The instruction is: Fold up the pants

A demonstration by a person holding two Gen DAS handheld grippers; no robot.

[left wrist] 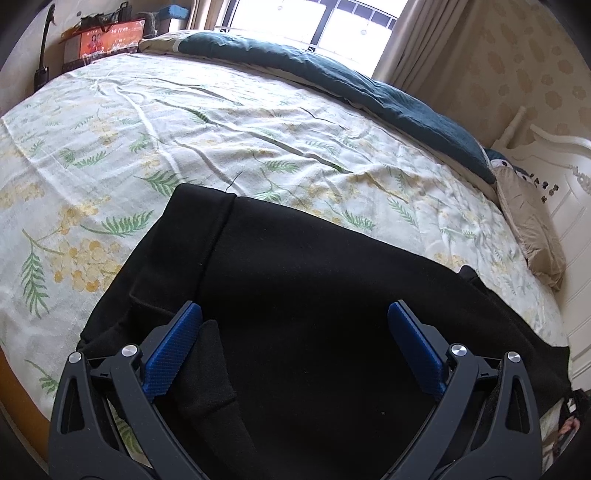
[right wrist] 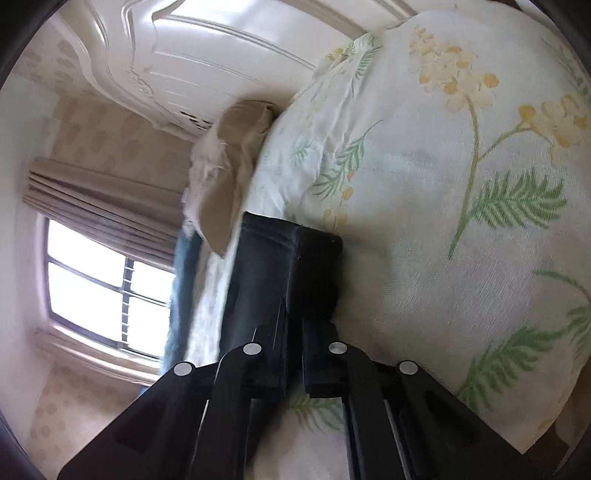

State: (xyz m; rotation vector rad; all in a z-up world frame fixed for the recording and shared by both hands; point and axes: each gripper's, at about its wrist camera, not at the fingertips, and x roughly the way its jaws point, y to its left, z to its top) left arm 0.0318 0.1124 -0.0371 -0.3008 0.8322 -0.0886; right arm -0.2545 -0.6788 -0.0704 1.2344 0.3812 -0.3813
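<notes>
Black pants (left wrist: pixel 295 295) lie on the floral bed sheet (left wrist: pixel 147 129), near the bed's front edge, partly folded with a seam running up the left part. My left gripper (left wrist: pixel 295 314) is open just above them, its blue pads (left wrist: pixel 173 347) spread wide and holding nothing. In the right wrist view, which is rolled on its side, my right gripper (right wrist: pixel 293 317) is shut on a fold of the black pants (right wrist: pixel 280 266) and holds it against the sheet (right wrist: pixel 443 221).
A dark teal quilt (left wrist: pixel 351 85) lies along the far side of the bed. A beige pillow (left wrist: pixel 528 221) rests by the white headboard (left wrist: pixel 569 177) at the right. Boxes and bags (left wrist: pixel 107 37) stand at the far left. A curtained window (left wrist: pixel 314 26) is behind.
</notes>
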